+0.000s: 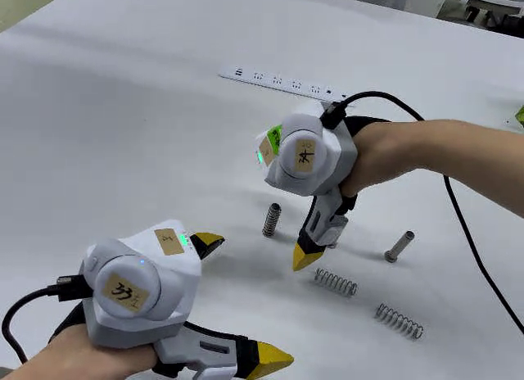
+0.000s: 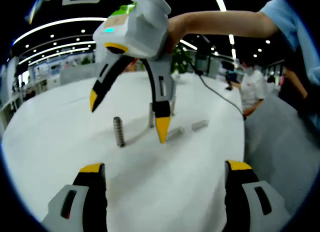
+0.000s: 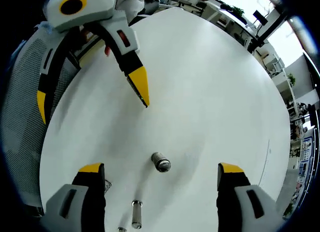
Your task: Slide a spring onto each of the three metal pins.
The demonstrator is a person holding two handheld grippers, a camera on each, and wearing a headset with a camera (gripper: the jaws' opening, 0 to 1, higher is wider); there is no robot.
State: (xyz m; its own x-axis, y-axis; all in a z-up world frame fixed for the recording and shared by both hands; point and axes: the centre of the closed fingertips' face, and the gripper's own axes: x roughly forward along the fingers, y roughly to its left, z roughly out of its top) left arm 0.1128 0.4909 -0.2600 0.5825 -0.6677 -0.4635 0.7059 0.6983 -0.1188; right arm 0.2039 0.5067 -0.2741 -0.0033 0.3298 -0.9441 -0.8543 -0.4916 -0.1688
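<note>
A broad white bench (image 1: 123, 110) spreads across the room, with a white power strip (image 1: 282, 83) lying at its far side. Long ceiling light strips (image 2: 60, 24) glow overhead. Beyond the bench stand a green plant (image 2: 181, 59), other desks (image 3: 220, 9) and a bright window (image 3: 282, 39).

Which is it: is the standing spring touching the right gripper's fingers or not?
Apart. The left gripper view shows the standing spring between the open fingers of the right gripper, with clear gaps on both sides.

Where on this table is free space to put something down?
Free: the broad tabletop left of the spring-covered pin, between the power strip and the left gripper. Crowded: beside the right gripper, around the bare pin and two loose springs.
</note>
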